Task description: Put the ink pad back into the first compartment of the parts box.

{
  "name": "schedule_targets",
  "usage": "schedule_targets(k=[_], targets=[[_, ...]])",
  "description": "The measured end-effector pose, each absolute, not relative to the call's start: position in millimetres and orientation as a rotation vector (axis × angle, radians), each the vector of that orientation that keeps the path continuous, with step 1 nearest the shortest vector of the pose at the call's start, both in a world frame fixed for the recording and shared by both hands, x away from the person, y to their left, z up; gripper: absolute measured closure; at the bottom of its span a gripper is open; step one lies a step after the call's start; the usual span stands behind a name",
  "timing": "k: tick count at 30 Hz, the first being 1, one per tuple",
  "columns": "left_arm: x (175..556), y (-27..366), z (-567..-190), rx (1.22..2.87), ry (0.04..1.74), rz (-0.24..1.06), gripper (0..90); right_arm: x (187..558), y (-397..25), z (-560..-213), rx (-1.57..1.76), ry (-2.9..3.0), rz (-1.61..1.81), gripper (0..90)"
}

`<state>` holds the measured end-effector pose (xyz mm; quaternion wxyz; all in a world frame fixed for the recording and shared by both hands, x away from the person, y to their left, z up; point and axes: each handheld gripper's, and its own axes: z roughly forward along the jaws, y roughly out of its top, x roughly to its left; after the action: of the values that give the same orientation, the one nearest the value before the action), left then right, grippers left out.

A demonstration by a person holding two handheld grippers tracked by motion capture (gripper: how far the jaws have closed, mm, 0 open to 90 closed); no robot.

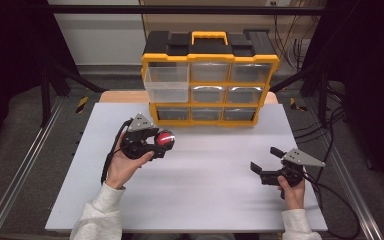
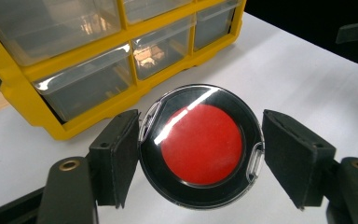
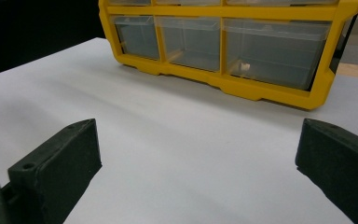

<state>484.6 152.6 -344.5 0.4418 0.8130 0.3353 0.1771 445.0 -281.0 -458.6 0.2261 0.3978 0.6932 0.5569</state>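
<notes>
The disc [image 2: 201, 144] has a red centre, a black ring round it and a clear, glossy rim. The cabinet [image 1: 210, 80] has a yellow frame, a black top with a yellow handle [image 1: 209, 36], and see-through drawers [image 1: 167, 83]. The table [image 1: 205, 180] is plain white, both grippers [image 1: 159, 145] [image 1: 264, 165] are black with grey top plates, and the sleeves [image 1: 97, 215] are off-white.
</notes>
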Motion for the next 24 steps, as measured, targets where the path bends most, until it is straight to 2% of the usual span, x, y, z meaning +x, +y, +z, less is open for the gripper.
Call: schedule_targets(k=[24], targets=[[483, 162, -307, 1.956, 0.801, 0.478, 29.4, 445, -281, -458, 1.099, 1.906, 1.537, 0.4]])
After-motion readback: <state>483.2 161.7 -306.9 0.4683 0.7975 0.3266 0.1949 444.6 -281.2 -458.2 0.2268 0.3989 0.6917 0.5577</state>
